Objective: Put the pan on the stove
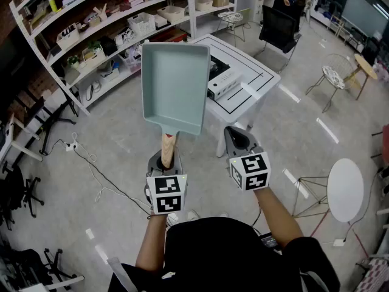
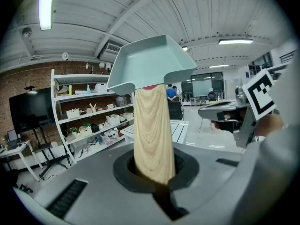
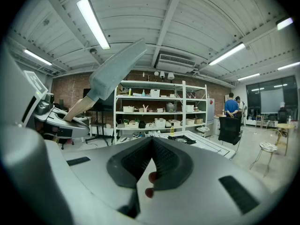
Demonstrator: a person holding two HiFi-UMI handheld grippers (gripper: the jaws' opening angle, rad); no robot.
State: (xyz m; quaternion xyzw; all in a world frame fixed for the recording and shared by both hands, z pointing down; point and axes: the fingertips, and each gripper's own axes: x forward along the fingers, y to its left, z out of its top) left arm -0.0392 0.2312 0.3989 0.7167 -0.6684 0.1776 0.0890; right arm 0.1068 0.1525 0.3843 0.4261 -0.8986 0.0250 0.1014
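My left gripper (image 1: 166,161) is clamped tight on the wooden handle (image 1: 169,145), and the pale green pan (image 1: 175,87) is up in the air ahead of me. My right gripper (image 1: 239,140) is beside it, jaws together, carrying nothing. Beyond the pan is the white table (image 1: 258,81) with the stove (image 3: 186,140) on it, and the shelves (image 1: 109,26) are behind.

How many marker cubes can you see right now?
2. One marker cube sits on the left gripper, the other on the right gripper. None looks hidden.
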